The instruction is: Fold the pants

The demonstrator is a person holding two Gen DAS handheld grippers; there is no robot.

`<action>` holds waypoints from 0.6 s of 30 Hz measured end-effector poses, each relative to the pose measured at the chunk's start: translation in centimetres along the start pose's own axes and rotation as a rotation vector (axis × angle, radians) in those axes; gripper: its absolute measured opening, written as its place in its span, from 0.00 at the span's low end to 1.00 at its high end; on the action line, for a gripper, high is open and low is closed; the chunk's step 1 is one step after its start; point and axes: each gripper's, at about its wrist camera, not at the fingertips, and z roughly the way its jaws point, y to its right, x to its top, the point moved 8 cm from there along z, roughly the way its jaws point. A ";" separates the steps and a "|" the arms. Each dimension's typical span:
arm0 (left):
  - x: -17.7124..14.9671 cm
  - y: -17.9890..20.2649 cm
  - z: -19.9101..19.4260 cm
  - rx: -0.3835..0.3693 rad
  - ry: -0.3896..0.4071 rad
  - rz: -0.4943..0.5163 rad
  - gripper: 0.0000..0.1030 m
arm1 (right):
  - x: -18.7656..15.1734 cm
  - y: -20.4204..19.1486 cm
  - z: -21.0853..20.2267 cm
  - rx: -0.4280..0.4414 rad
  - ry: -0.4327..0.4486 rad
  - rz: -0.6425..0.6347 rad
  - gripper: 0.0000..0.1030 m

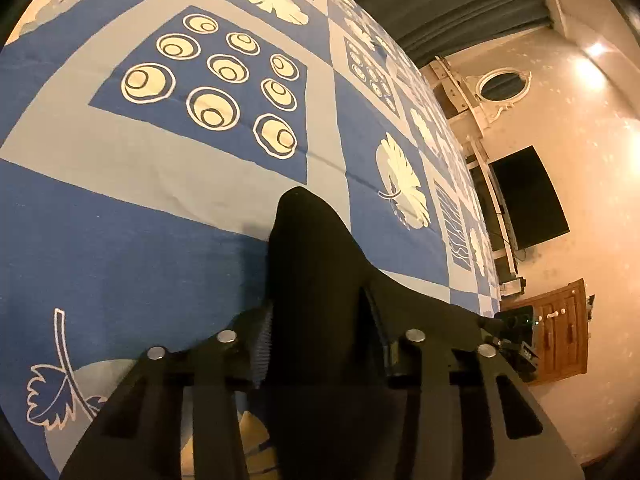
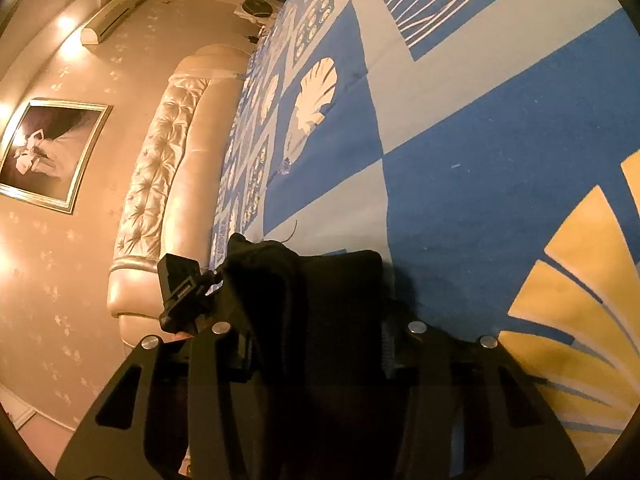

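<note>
The black pants [image 1: 312, 264] fill the space between the fingers of my left gripper [image 1: 320, 320], which is shut on the fabric and holds it above the blue patterned bedspread [image 1: 120, 240]. In the right wrist view my right gripper [image 2: 316, 320] is shut on a bunched part of the black pants [image 2: 304, 300], also above the bedspread [image 2: 480, 160]. The other gripper's camera body [image 2: 180, 292] shows just left of that bunch. The fingertips of both grippers are hidden by cloth.
The bed has a padded cream headboard [image 2: 160, 160]. A framed picture [image 2: 44, 152] hangs on the wall. A dark TV [image 1: 528, 196], a wooden cabinet [image 1: 560, 332] and an oval mirror [image 1: 502, 86] stand by the far wall.
</note>
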 end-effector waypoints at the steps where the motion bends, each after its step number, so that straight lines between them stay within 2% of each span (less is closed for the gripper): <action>1: -0.1 0.0 -0.2 0.002 0.008 0.008 0.36 | 0.0 0.0 0.0 0.001 0.001 -0.001 0.40; 7: 0.6 0.4 -0.3 0.046 0.034 0.035 0.31 | 0.6 -0.7 0.4 -0.009 0.019 -0.039 0.39; 11: 0.9 0.7 -0.5 0.086 0.042 0.090 0.30 | 1.1 -0.7 0.7 0.004 0.027 -0.035 0.38; 18: 2.1 0.4 -0.7 0.094 0.058 0.073 0.28 | 2.2 -0.9 1.4 0.018 0.044 -0.035 0.37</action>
